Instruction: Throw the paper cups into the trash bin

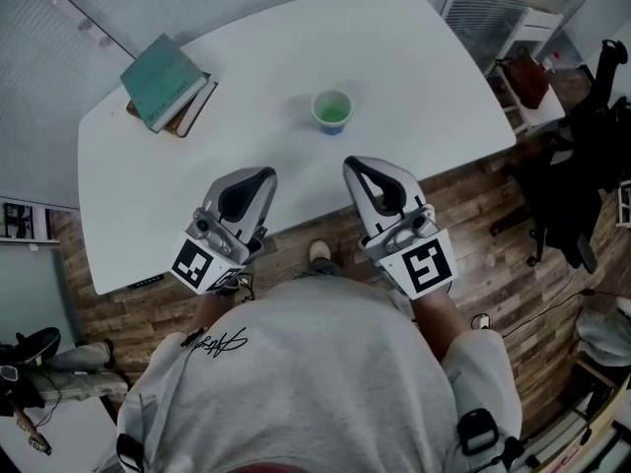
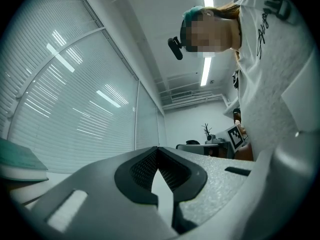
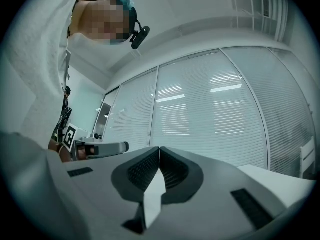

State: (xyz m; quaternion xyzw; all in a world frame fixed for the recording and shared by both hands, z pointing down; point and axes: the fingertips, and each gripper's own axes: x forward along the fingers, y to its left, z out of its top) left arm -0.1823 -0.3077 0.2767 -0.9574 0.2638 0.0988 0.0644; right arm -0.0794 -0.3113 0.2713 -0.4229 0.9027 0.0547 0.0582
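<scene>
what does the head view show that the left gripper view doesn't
Only the head view: the green paper cup and the wood floor. Only the left gripper view: the window blinds, the ceiling lights, and a close look at the left gripper, jaws meeting at their tips with nothing between them. Both: the teal book and the person's grey shirt.

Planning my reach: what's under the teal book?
The edge of a darker book shows beneath the teal book; anything else under them is covered.
</scene>
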